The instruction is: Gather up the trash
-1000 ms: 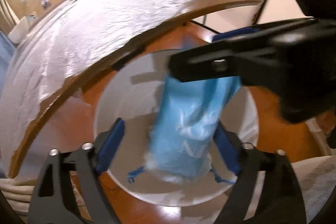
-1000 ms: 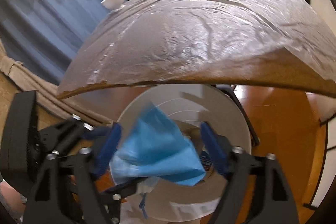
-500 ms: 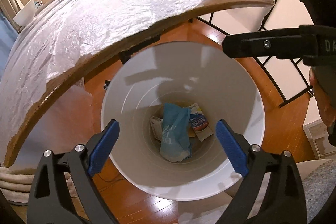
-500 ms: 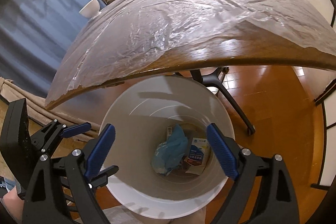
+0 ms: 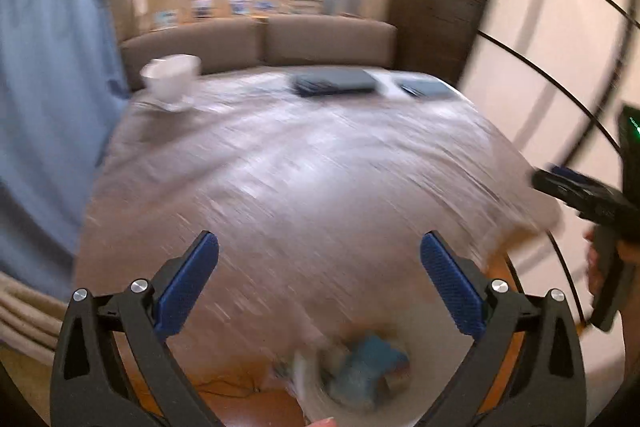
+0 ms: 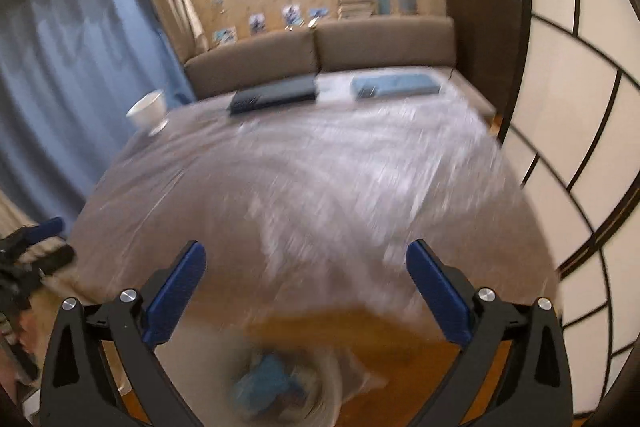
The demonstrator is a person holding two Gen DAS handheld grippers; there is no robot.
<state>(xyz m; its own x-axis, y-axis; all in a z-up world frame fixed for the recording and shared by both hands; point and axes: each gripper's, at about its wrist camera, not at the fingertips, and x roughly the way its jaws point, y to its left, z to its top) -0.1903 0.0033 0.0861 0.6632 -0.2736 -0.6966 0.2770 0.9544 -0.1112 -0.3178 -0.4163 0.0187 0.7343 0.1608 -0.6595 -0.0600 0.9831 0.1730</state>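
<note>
We are in a home living room: a brown sofa (image 6: 320,55) behind the plastic-covered desk (image 6: 304,179), blue curtains (image 6: 60,75) left of it, photos above the sofa.

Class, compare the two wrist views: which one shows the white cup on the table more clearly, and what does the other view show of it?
The right wrist view: the white cup is fairly sharp at the table's far left corner. In the left wrist view the cup is whole but smeared by motion blur.

left wrist: looks down and forward over the plastic-covered counter (image 5: 320,163), sofa (image 5: 260,43) at top | right wrist: same facing, close above the counter edge | shared: counter, sofa, white bin (image 6: 320,399) at bottom
</note>
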